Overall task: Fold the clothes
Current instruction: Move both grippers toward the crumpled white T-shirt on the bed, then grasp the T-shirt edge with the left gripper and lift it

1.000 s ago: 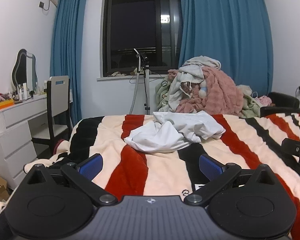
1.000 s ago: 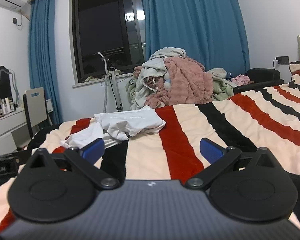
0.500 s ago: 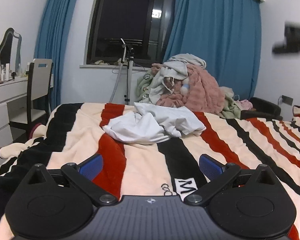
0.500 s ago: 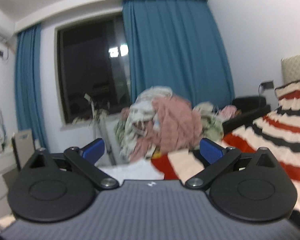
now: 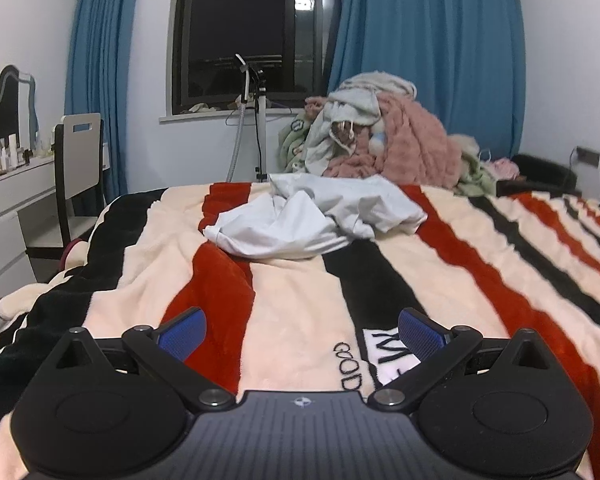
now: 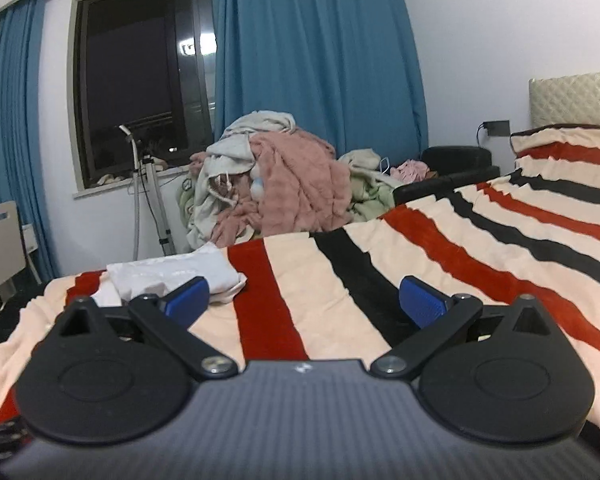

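Note:
A crumpled white garment (image 5: 316, 216) lies on the red, black and cream striped blanket (image 5: 292, 304) near the far edge of the bed. In the right wrist view the garment (image 6: 172, 274) sits at the left, partly behind the left fingertip. My left gripper (image 5: 302, 332) is open and empty, held low over the blanket well short of the garment. My right gripper (image 6: 304, 304) is open and empty, over the blanket to the right of the garment.
A heap of pink, grey and green clothes (image 5: 380, 140) is piled beyond the bed's far edge. A white dresser with a mirror (image 5: 8, 184) and a chair (image 5: 78, 168) stand at the left. A tripod stand (image 5: 260, 120) is by the window. A headboard (image 6: 576, 100) is at the right.
The right gripper swung up toward the wall and curtains, then came back down over the bed, further right than before. The left gripper's view shifted slightly; the garment has not moved.

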`<move>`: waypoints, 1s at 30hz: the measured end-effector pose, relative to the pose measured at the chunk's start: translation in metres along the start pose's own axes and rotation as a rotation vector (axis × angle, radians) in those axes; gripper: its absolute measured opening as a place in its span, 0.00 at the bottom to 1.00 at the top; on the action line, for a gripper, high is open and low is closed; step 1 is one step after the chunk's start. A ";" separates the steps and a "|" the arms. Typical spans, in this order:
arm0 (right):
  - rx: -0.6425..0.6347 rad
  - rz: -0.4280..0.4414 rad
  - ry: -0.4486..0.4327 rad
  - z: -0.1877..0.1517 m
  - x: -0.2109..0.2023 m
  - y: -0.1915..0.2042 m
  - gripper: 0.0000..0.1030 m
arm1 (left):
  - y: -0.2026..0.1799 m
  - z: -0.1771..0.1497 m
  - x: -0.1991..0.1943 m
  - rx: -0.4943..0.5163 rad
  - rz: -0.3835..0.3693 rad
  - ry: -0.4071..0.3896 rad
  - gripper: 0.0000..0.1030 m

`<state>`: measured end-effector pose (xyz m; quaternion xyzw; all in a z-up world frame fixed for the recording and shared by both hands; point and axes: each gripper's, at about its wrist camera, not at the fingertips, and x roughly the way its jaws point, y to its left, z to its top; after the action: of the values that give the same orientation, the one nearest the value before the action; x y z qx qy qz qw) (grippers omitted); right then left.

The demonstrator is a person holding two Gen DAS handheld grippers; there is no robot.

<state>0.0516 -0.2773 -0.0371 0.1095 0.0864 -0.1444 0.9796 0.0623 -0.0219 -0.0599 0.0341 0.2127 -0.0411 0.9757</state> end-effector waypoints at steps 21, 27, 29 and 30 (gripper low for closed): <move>0.080 0.056 0.219 -0.051 0.043 0.011 1.00 | -0.058 0.035 0.198 0.253 -0.033 0.069 0.90; 0.073 0.080 0.250 -0.064 0.076 0.025 1.00 | -0.075 0.060 0.264 0.274 -0.037 0.008 0.89; 0.062 0.073 0.241 -0.068 0.088 0.029 1.00 | -0.086 0.064 0.288 0.313 0.004 0.000 0.89; 0.039 0.061 0.228 -0.069 0.091 0.032 1.00 | -0.091 0.065 0.301 0.333 0.034 0.001 0.89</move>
<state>0.1373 -0.2546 -0.1155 0.1467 0.1913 -0.1026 0.9651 0.3532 -0.1380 -0.1310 0.1991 0.2027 -0.0595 0.9569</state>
